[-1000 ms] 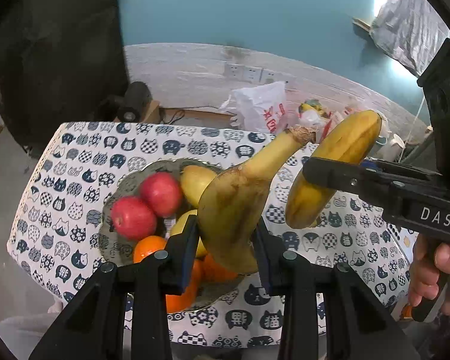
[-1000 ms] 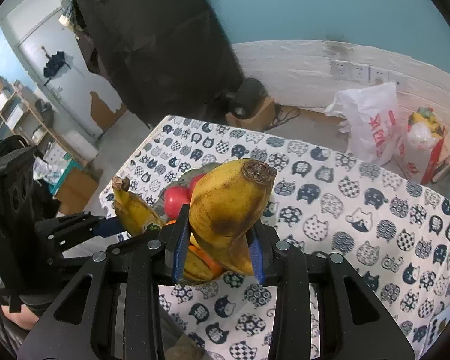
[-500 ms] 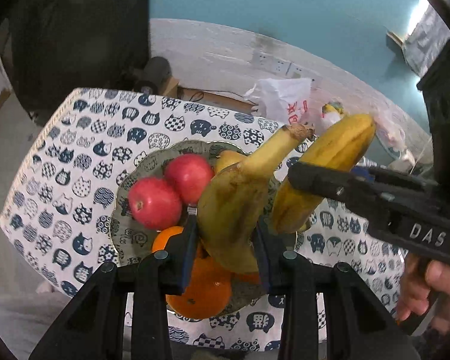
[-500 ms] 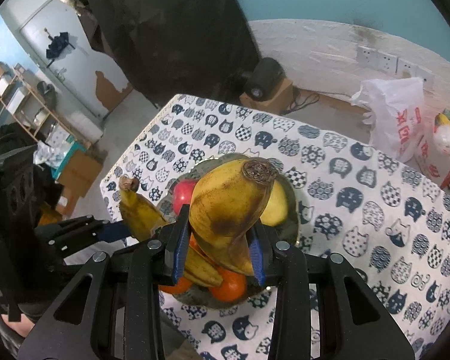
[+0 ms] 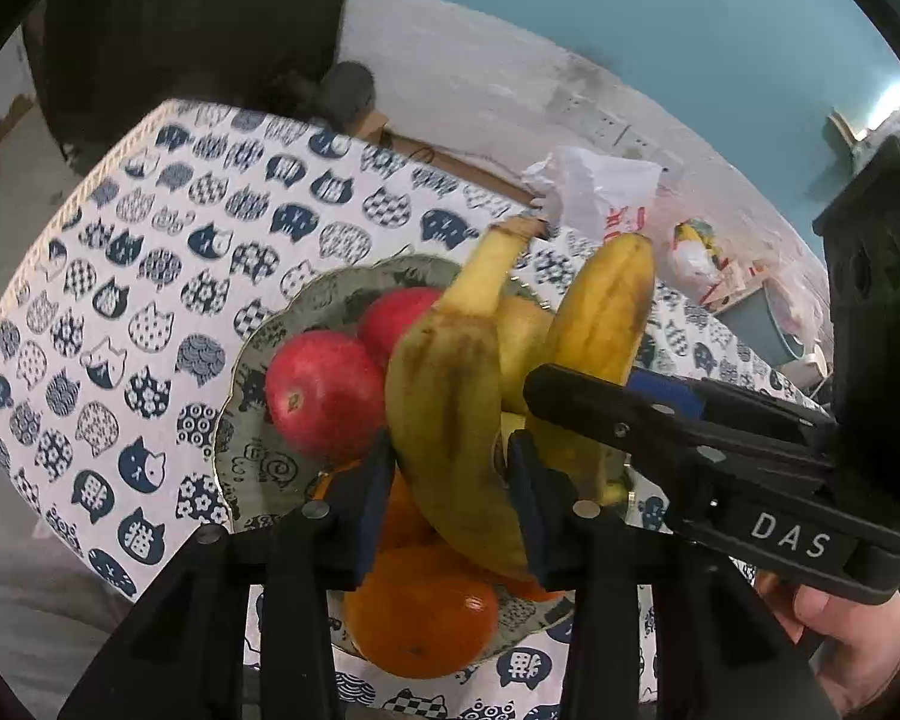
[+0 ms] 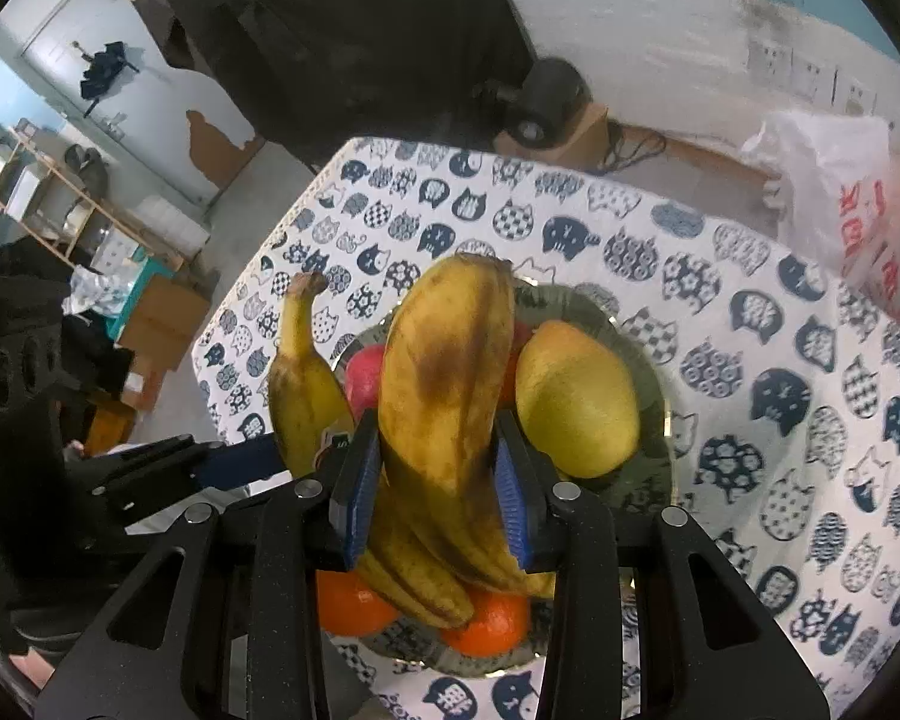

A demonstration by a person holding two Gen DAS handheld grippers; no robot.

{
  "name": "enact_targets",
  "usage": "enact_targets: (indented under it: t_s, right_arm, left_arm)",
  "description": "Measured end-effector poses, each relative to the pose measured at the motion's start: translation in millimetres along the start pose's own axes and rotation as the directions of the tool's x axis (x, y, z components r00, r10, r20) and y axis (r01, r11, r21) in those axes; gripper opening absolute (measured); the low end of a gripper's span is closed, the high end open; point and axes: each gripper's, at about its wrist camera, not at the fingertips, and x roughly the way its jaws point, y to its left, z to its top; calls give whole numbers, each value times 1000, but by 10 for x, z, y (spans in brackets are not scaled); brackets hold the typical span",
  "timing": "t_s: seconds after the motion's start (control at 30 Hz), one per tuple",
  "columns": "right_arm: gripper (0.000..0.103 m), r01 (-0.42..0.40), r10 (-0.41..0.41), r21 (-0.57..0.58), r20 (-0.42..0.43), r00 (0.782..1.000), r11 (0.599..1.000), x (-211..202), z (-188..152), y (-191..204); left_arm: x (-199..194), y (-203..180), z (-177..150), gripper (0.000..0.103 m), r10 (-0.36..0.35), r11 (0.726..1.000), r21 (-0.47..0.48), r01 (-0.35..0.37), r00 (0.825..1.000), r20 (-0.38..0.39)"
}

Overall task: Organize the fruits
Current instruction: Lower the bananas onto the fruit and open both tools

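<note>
**Two bananas held over the fruit plate**

Left wrist view: the left claw (image 5: 450,468) is clamped on a stem-up banana (image 5: 456,414) above the plate (image 5: 324,306) on the counter (image 5: 150,276).

Right wrist view: the right claw (image 6: 438,480) grips another banana (image 6: 444,384) above the same plate.

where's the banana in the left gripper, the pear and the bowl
banana in the left gripper (image 5: 450,414), left wrist view, on its brown-marked belly between the pads
pear (image 6: 576,396), right wrist view, on its yellow-green middle
bowl (image 5: 258,468), left wrist view, on its patterned inner wall beside the apples
</note>
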Motion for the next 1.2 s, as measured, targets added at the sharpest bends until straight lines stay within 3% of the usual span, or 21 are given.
enact_targets:
  t_s: [0.4,0.6,0.73,0.9,1.03,1.2]
  right_arm:
    - [41,-8,10,50,-50,999,999,240,1,-79]
    - [46,15,-14,47,-42,999,999,168,-28,-112]
    - [55,51,-50,31,-15,999,998,1,-27,-78]
    - [65,95,-95,17,31,995,995,-271,-53,-28]
    - [70,189,-188,-6,64,980,982,-475,-76,19]
    - [76,241,-239,-5,109,965,970,-766,-118,77]
  left_arm:
    - [218,147,11,38,32,999,-32,-34,998,-55]
    - [169,68,-23,56,51,999,-6,-52,997,-60]
    - [49,0,-36,69,87,996,14,-87,996,-33]
    - [-157,-134,-72,70,141,988,60,-142,990,22]
    - [-342,-259,-115,79,168,979,103,-174,984,66]
    - [-577,-422,-170,81,185,967,155,-203,975,124]
